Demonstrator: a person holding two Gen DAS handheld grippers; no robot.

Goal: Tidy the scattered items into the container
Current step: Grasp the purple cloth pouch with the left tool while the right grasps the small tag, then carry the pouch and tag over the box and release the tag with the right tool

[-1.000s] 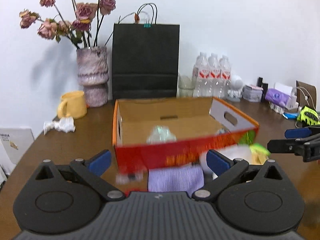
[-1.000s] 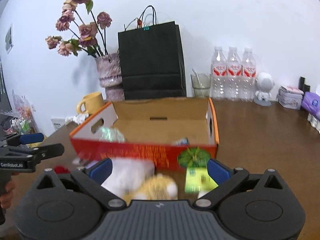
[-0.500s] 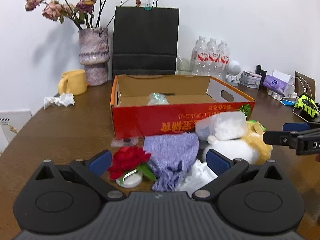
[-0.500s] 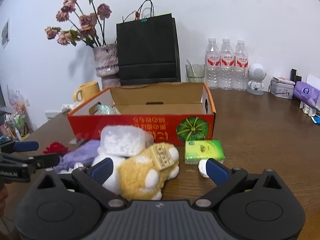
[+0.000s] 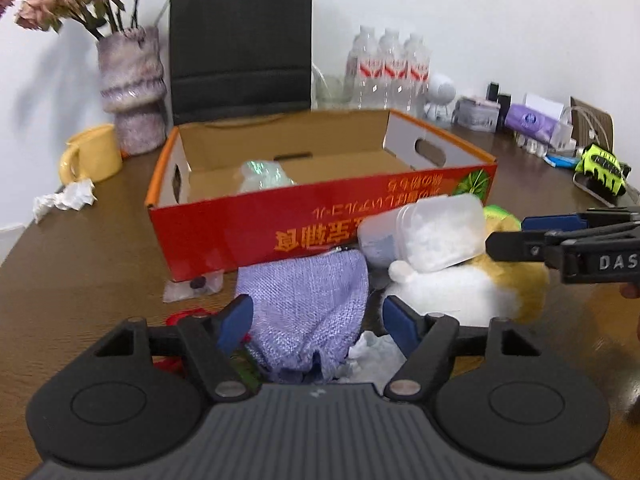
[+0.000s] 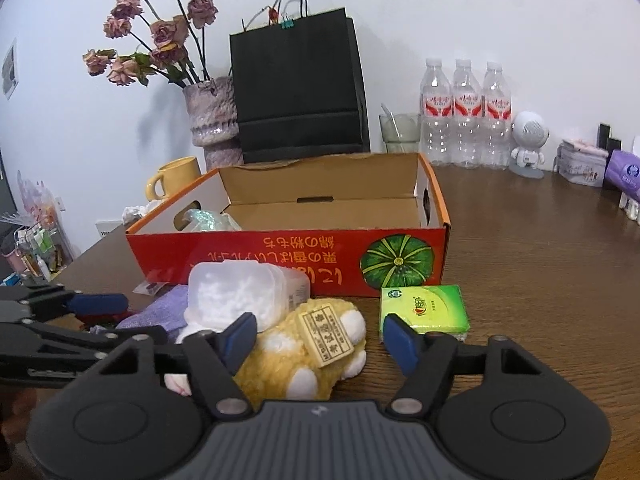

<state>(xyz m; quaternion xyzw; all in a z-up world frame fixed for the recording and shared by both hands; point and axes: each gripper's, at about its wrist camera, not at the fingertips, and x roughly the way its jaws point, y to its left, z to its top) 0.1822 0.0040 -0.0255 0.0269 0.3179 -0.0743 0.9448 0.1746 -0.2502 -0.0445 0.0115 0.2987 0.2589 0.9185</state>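
Note:
An open red cardboard box [image 5: 256, 236] [image 6: 256, 256] stands mid-table with a shiny clear bag [image 5: 262, 174] inside. In front of it lie a purple knit cloth [image 5: 308, 312], a clear plastic tub [image 5: 432, 236] [image 6: 236, 296] resting on a yellow-and-white plush toy [image 6: 304, 356] [image 5: 460, 292], a red flower [image 5: 184, 316], crumpled white paper [image 5: 376, 356] and a green tissue pack [image 6: 424, 306]. My left gripper [image 5: 316, 326] is open with its fingers either side of the purple cloth. My right gripper [image 6: 320, 338] is open around the plush toy.
At the back stand a vase of dried roses [image 6: 212, 120], a black paper bag [image 6: 300, 88], a yellow mug [image 5: 92, 154], three water bottles [image 6: 464, 112] and a glass [image 6: 400, 134]. Small items [image 5: 536, 124] line the right edge. A crumpled tissue [image 5: 64, 200] lies left.
Both grippers have moved forward and lower toward the pile. Both pairs of fingers have narrowed, the left around the purple cloth, the right around the plush toy.

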